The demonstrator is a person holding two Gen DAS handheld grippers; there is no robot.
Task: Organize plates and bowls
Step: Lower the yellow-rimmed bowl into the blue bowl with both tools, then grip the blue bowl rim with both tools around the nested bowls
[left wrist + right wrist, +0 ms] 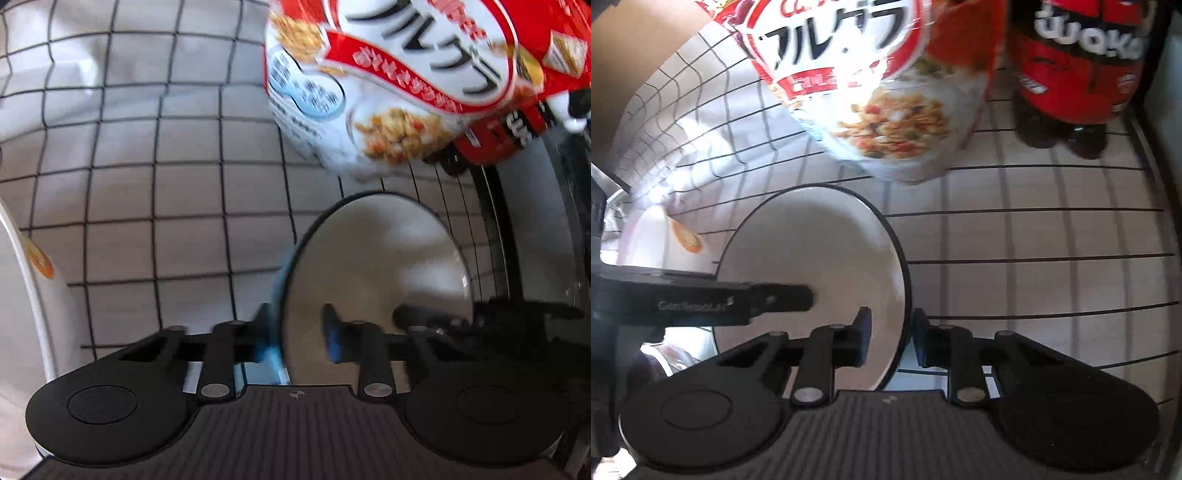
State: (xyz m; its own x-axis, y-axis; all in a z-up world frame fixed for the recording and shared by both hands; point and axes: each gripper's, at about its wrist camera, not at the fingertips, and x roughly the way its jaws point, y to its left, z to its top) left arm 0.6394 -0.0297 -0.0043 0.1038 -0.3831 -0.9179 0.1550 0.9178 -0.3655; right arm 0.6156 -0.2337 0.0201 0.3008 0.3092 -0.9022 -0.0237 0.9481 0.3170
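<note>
A white plate (376,266) with a thin dark rim stands tilted over the checked tablecloth (147,184). My left gripper (299,328) is shut on its near left rim, one pad on each side of the edge. In the right wrist view the same plate (812,251) fills the middle, and my right gripper (892,332) is shut on its right rim. Each view shows the other gripper's black fingers reaching onto the plate: the right one's fingers (443,321) from the right and the left one's fingers (783,297) from the left.
A second white plate (22,280) with an orange mark lies at the far left, also seen as the white plate (665,240). Behind stand a red and white cereal bag (369,92) and a dark bottle (1078,74) with a red label.
</note>
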